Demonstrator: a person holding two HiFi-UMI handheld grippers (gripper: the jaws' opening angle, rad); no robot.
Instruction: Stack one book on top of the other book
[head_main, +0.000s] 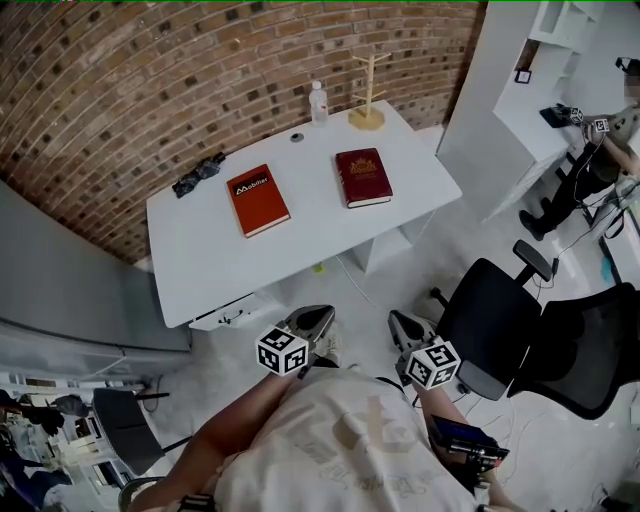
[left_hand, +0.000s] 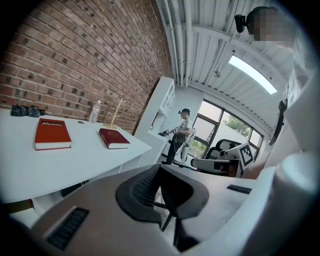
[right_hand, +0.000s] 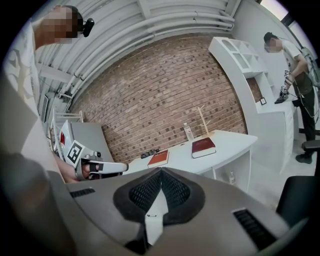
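While held low, near the body, left gripper: jaws clenched, nothing between them.
Right gripper: jaws pressed together, empty; right of the left gripper, well short of the bench.
Bench: white, set against brick wall.
Orange-red book: flat on bench, left of centre.
Dark red book: flat on bench, right of orange-red book, apart from it.
Bottle: upright, far edge.
Wooden stand: far right corner, beside bottle.
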